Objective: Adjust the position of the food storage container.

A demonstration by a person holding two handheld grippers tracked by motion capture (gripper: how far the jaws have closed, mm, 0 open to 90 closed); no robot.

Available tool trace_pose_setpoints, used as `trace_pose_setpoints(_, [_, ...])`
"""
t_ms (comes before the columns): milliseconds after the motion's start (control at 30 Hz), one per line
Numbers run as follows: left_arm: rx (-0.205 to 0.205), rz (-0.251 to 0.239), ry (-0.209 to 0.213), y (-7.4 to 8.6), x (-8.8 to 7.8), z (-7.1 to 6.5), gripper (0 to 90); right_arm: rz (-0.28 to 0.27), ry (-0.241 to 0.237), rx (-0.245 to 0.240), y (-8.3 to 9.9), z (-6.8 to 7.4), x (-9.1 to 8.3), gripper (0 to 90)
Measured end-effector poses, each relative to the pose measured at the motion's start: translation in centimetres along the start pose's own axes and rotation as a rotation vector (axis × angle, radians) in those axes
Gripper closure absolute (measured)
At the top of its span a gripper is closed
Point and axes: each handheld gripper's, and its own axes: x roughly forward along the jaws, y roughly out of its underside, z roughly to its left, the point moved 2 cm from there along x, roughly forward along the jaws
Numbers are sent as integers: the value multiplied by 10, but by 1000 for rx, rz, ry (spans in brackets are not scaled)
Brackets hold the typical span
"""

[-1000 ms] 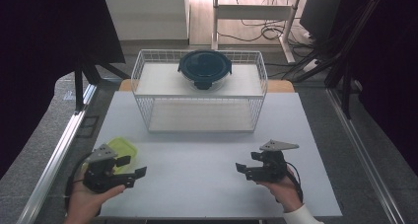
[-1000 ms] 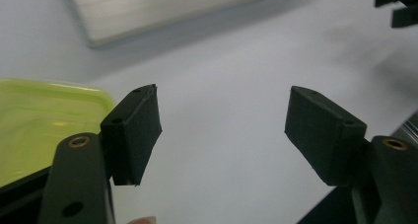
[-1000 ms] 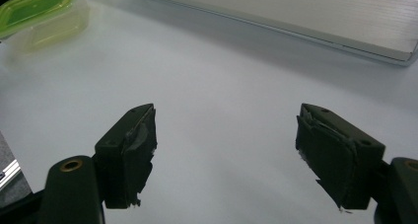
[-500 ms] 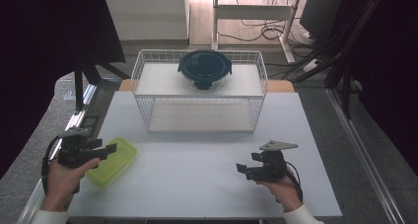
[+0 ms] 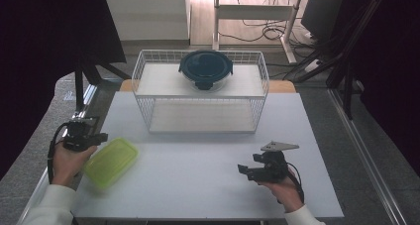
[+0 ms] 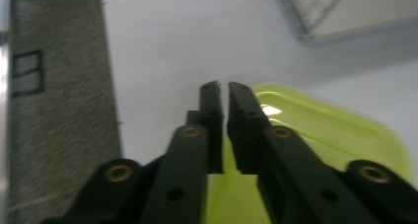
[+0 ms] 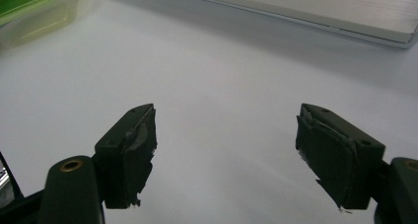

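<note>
Jaws first: we find the left gripper (image 6: 224, 88) with its two black jaws drawn together to a hairline gap; they have just been closing, and nothing sits between them. Jaws of the right gripper (image 7: 226, 150) stand wide apart over bare surface, holding nothing.

We record the flat white rectangular table (image 5: 208, 185) as the largest item, carrying everything else. At its far side stands a white wire basket with two shelf levels (image 5: 148, 66). On the basket's upper level rests a round dark-blue lidded container (image 5: 205, 69).

We note the lime-green rectangular plastic container with rounded corners (image 5: 111, 161) lying flat near the table's left edge, well apart from the basket. In the left gripper view this container (image 6: 320, 130) lies just beyond and beside the closed jaws; we cannot tell whether the tips touch it. In the high view the left gripper (image 5: 84, 134) is at the container's outer end. The right gripper (image 5: 255, 169) is near the table's front right, well apart from it.
</note>
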Motion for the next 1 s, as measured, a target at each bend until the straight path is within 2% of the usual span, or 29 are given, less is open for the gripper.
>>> trace_pose_setpoints(167, [15, 30, 6, -3, 9, 6, 897, 16, -2, 11, 3, -3, 3, 230])
trace_pose_setpoints(333, [78, 82, 14, -3, 18, 7, 900, 13, -3, 14, 3, -5, 3, 230])
trace_pose_setpoints(533, [105, 108, 26, -2, 21, 5, 900, 17, -1, 11, 4, -4, 5, 229])
trace_pose_setpoints(633, [150, 126, 24, -2, 23, -2, 900, 20, -4, 12, 4, -3, 5, 229])
trace_pose_setpoints(767, [215, 153, 58, -3, 24, -12, 900, 20, -6, 7, 3, -2, 5, 229])
trace_pose_setpoints(867, [276, 177, 72, -1, 26, -24, 900, 23, -6, 6, 4, -2, 6, 229])
trace_pose_setpoints(1000, [332, 185, 92, 0, 24, -41, 900, 20, -8, 7, 4, -2, 6, 228])
